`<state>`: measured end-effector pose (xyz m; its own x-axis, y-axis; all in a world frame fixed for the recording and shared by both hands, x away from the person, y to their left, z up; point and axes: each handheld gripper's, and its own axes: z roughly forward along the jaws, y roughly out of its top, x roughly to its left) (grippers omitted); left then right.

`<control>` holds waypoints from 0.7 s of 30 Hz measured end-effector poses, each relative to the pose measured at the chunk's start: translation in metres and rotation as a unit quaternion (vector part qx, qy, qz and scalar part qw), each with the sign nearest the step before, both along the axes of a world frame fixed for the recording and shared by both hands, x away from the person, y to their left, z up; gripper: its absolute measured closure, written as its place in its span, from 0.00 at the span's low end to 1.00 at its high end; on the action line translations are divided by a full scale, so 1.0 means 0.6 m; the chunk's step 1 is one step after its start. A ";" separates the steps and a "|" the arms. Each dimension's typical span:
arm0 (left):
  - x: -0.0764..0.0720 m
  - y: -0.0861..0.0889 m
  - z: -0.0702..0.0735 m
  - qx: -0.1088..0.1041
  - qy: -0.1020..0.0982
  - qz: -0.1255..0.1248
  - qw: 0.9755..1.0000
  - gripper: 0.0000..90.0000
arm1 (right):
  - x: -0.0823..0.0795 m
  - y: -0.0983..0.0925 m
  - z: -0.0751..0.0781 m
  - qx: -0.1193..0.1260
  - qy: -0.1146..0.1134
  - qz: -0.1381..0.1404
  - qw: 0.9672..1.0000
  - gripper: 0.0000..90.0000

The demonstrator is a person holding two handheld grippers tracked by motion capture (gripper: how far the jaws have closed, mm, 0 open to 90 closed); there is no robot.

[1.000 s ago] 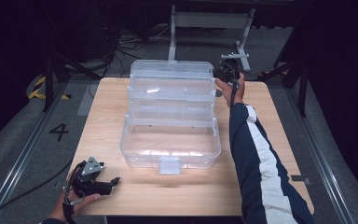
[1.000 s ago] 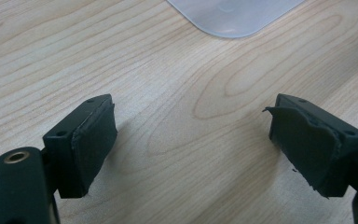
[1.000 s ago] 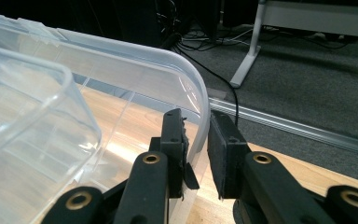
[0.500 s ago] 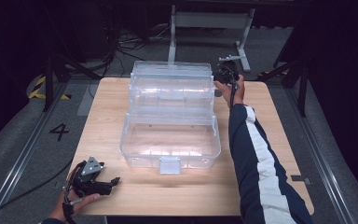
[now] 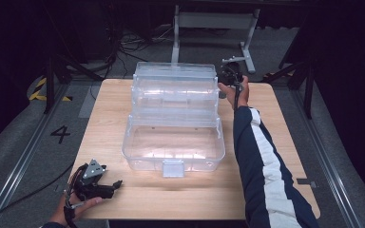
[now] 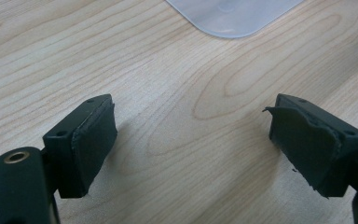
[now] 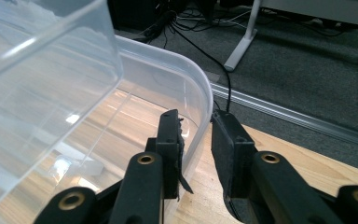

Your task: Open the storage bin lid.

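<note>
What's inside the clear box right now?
Nothing shows inside the clear box: wood table shows through its front tub. The raised rear tiers are glare-washed, so small contents there cannot be ruled out.

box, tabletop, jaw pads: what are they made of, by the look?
Storage box: clear, glossy plastic, likely; the wood shows through its walls, and the rim catches highlights.
Table: light wood or wood-look laminate, matte; grain rings show in the left gripper view, which can't settle which.
Left gripper pads: black matte rubber or foam, probably; one pad's edges are torn and ragged.
</note>
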<state>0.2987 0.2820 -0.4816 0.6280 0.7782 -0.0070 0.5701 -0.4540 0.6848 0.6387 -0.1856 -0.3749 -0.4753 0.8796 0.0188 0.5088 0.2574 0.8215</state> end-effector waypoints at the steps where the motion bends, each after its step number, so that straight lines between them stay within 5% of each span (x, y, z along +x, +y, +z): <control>1: 0.000 0.000 0.000 0.000 0.000 0.000 1.000 0.17 | -0.001 0.001 0.001 -0.001 0.000 0.000 1.000 0.80; 21: 0.001 -0.001 0.001 -0.001 0.003 -0.001 1.000 0.17 | -0.031 -0.005 0.047 -0.046 -0.024 0.017 0.999 0.70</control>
